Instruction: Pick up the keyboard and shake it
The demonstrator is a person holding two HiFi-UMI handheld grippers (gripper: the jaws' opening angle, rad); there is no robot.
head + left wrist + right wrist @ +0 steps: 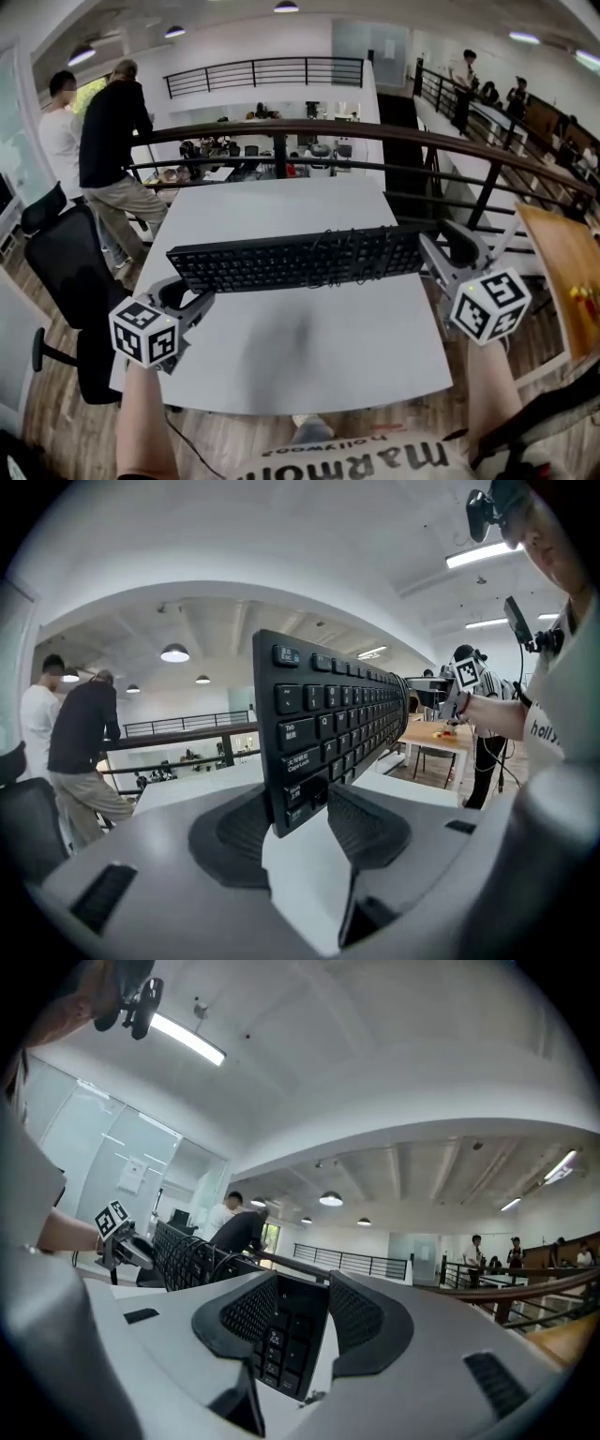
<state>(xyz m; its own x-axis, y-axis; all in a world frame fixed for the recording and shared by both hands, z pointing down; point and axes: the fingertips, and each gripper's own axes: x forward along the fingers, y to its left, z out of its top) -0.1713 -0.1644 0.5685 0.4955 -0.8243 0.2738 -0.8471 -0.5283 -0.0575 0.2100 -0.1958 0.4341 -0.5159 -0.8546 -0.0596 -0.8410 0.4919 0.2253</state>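
Observation:
A black keyboard (300, 260) hangs level above the white table (309, 375), with its shadow on the tabletop below. My left gripper (187, 302) is shut on its left end. In the left gripper view the pads (370, 822) clamp that end of the keyboard (347, 714), keys facing right. My right gripper (441, 258) is shut on the right end. In the right gripper view the keyboard's end (281, 1340) sits between the ribbed pads (361, 1321). Its coiled cable (202, 1251) hangs along the far part.
A black office chair (66, 272) stands left of the table. Two people (108, 141) stand beyond it. A dark railing (375, 141) runs behind the table's far edge. A wooden table (562, 272) sits at the right with small objects on it.

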